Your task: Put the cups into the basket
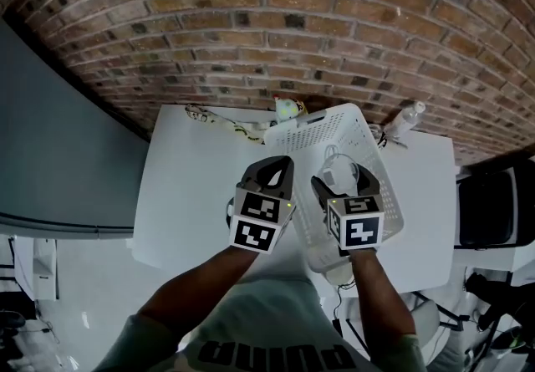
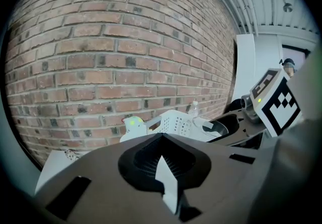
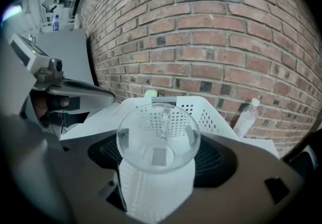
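A clear plastic cup (image 3: 157,137) sits between the jaws of my right gripper (image 3: 158,153), which is shut on it. In the head view this cup (image 1: 338,170) and the right gripper (image 1: 344,180) hang over the near half of the white perforated basket (image 1: 365,135). The basket (image 3: 204,112) lies just ahead of the cup. My left gripper (image 1: 282,164) hovers over the table beside the basket's left wall. Its jaws meet at the tip (image 2: 161,136) with nothing between them. From that gripper the basket (image 2: 173,122) shows ahead and to the right.
The white table (image 1: 192,186) stands against a brick wall. A small toy with a green ball (image 1: 287,109) and a beaded string (image 1: 221,121) lie at the back. A water bottle (image 1: 407,119) lies behind the basket on the right. Dark equipment (image 1: 493,207) stands right of the table.
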Demonstrator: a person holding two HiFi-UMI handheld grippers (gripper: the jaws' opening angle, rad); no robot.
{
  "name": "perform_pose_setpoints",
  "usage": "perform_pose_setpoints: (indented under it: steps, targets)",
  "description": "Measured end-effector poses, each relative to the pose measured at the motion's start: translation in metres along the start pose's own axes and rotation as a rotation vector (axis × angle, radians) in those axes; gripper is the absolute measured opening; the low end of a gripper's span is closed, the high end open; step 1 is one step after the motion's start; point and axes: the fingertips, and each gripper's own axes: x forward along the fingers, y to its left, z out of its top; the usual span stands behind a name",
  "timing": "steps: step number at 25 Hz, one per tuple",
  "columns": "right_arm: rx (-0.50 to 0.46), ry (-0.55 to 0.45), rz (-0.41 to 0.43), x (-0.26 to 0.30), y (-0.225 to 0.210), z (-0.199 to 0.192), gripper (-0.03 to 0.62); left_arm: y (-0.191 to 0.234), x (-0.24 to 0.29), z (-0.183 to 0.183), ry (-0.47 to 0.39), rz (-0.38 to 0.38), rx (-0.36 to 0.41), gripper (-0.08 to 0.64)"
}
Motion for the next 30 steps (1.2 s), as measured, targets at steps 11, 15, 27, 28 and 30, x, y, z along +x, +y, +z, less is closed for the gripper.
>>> perform_pose_setpoints:
  steps: [11, 15, 27, 28, 30]
  targets:
    - [0.009, 0.067, -0.049, 0.055, -0.029, -0.017, 0.396, 0.005, 0.035, 0.002, 0.059, -0.014, -0.021, 0.003]
    - [0.025, 0.097, -0.057, 0.072, -0.036, -0.028, 0.396, 0.005, 0.043, 0.000, 0.076, -0.024, -0.024, 0.003]
    - [0.065, 0.170, -0.068, 0.110, -0.045, -0.055, 0.396, 0.004, 0.055, -0.003, 0.098, -0.041, -0.024, 0.003]
    - [0.069, 0.168, -0.064, 0.113, -0.044, -0.056, 0.396, 0.004, 0.055, -0.003, 0.098, -0.041, -0.023, 0.003]
    - [0.070, 0.171, -0.063, 0.120, -0.045, -0.059, 0.396, 0.004, 0.056, -0.004, 0.098, -0.041, -0.023, 0.003]
